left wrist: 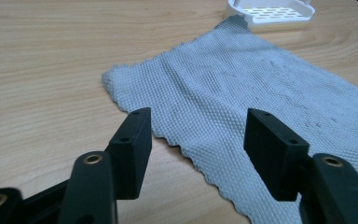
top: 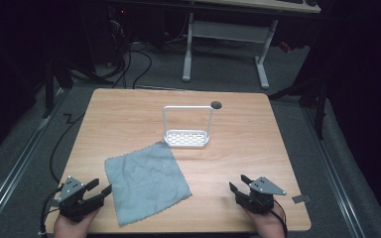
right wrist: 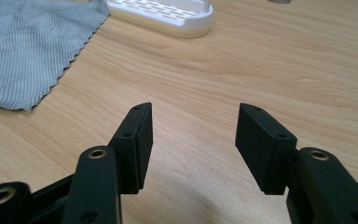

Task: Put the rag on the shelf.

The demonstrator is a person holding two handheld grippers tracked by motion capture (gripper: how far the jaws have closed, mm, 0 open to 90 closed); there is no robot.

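A grey textured cloth [top: 145, 182] lies spread flat on the wooden table [top: 104, 114], left of centre. Behind it stands a white slotted rack [top: 187, 138] with a tall wire hoop. My left gripper [top: 100, 188] rests at the near left corner, open, its jaws pointing at the cloth's [left wrist: 261, 93] left edge with nothing between them. At the near right, my right gripper [top: 238, 183] is open over bare wood. In the right gripper view the cloth [right wrist: 28, 51] sits at the upper left and the rack [right wrist: 163, 14] at the top.
A dark round hole [top: 216, 104] marks the table's far side near the rack. A small grey tag [top: 300, 199] sticks out at the table's right edge. Beyond the table stand white desk legs [top: 263, 64] and cables on grey carpet.
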